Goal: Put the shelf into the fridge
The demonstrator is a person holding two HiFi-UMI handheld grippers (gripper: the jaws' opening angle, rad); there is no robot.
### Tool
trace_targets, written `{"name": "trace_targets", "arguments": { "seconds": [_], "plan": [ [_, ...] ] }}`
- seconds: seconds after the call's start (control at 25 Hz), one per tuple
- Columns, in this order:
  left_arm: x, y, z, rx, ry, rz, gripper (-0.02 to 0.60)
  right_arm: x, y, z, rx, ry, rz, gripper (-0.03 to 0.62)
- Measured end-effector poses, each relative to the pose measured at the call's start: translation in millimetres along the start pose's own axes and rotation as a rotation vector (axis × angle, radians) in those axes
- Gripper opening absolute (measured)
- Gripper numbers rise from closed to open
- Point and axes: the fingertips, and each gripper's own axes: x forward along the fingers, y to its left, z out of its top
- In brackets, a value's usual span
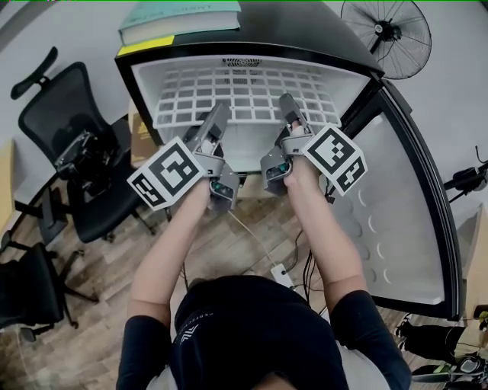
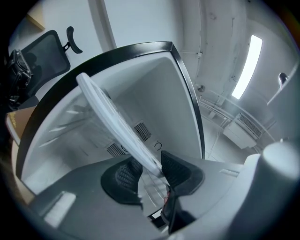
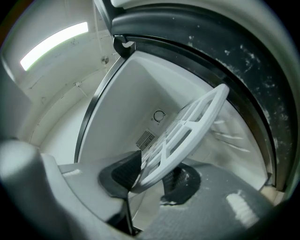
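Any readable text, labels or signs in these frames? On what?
Nothing legible.
Book on the fridge: cover print too blurred.
Shirt: small logo, too small to read.
Round symbol on the fridge's back wall: no letters.
Marker cubes: square patterns only.

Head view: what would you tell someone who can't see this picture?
From above, a person holds the left gripper and right gripper at the front edge of a white grid shelf lying inside an open black fridge. Office chairs stand at left, a fan behind.
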Motion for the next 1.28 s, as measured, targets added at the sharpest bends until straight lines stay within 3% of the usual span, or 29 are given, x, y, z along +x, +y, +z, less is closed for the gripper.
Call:
{"name": "trace_targets", "arguments": {
  "seconds": [1.28],
  "plan": [
    [29.1,15.5,18.6,0.088,-0.144,-0.028,0.170,38.6,-7.4,8.8,-0.064,-0.001,-0.027,0.133]
  ]
}}
